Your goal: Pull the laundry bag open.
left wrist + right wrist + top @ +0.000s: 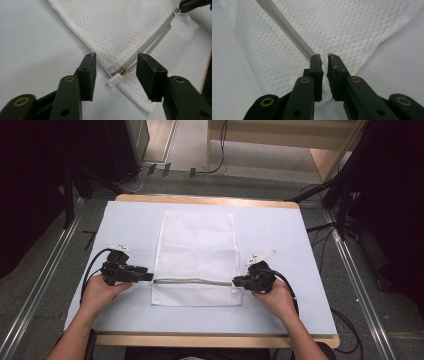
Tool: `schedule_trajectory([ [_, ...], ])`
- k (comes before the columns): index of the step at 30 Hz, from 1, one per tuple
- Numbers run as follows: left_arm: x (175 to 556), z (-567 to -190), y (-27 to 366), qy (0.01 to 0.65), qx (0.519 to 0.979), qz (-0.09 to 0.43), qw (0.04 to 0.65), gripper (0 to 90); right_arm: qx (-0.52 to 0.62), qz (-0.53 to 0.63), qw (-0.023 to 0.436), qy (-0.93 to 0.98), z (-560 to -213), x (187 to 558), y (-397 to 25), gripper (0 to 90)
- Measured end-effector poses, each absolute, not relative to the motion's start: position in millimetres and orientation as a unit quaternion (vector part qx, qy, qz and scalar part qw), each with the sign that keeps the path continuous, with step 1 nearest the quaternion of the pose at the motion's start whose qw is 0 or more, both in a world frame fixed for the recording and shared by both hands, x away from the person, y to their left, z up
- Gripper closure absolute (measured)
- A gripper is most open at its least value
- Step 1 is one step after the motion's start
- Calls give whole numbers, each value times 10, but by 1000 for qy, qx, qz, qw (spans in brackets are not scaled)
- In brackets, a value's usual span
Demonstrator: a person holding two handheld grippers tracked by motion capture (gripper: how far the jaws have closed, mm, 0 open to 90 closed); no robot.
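Observation:
A white mesh bag [197, 250] lies flat on the table, its grey zipper [192, 281] running across near the front end. My left gripper [150, 276] is at the zipper's left end. In the left gripper view it [117, 57] stands open, with the white zipper pull [115, 79] and brass slider between the jaws and untouched. My right gripper [235, 282] is at the zipper's right end. In the right gripper view it [324, 57] is shut on the bag's edge [349, 30], just where the zipper [287, 30] ends.
The pale table top [280, 235] has bare surface on both sides of the bag. Its wooden edge [215, 340] runs along the front. Cables and dark stands lie on the floor around the table.

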State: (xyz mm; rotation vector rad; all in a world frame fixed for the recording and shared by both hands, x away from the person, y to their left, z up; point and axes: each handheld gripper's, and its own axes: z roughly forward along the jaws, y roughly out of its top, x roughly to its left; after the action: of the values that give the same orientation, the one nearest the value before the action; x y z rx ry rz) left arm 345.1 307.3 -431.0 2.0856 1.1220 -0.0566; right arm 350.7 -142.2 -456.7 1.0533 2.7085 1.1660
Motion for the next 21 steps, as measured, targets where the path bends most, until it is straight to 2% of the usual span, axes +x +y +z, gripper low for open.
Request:
schedule_trajectory([
  [3, 3452, -4296, 3095, 442, 813, 2, 379, 426, 349, 394, 12, 850, -4533, 3551, -1513, 745],
  [6, 3467, -4296, 3125, 444, 814, 12, 375, 402, 351, 397, 19, 848, -4533, 3570, -1553, 702],
  [7, 3474, -4301, 3138, 446, 813, 16, 373, 397, 355, 402, 24, 844, -4535, 3587, -1583, 651],
  [9, 3489, -4310, 3171, 451, 811, 23, 371, 385, 358, 405, 31, 841, -4537, 3603, -1608, 605],
  [10, 3489, -4310, 3171, 451, 811, 23, 371, 380, 358, 405, 31, 841, -4537, 3603, -1608, 605],
  [11, 3503, -4317, 3201, 454, 809, 27, 372, 372, 361, 407, 39, 838, -4539, 3620, -1642, 542],
  [14, 3516, -4324, 3231, 460, 807, 31, 370, 365, 367, 409, 43, 834, -4546, 3635, -1673, 492],
  [15, 3535, -4332, 3264, 465, 805, 35, 367, 359, 374, 409, 49, 831, -4556, 3653, -1713, 439],
  [21, 3568, -4340, 3335, 472, 800, 50, 367, 343, 391, 408, 65, 822, -4586, 3703, -1838, 388],
])
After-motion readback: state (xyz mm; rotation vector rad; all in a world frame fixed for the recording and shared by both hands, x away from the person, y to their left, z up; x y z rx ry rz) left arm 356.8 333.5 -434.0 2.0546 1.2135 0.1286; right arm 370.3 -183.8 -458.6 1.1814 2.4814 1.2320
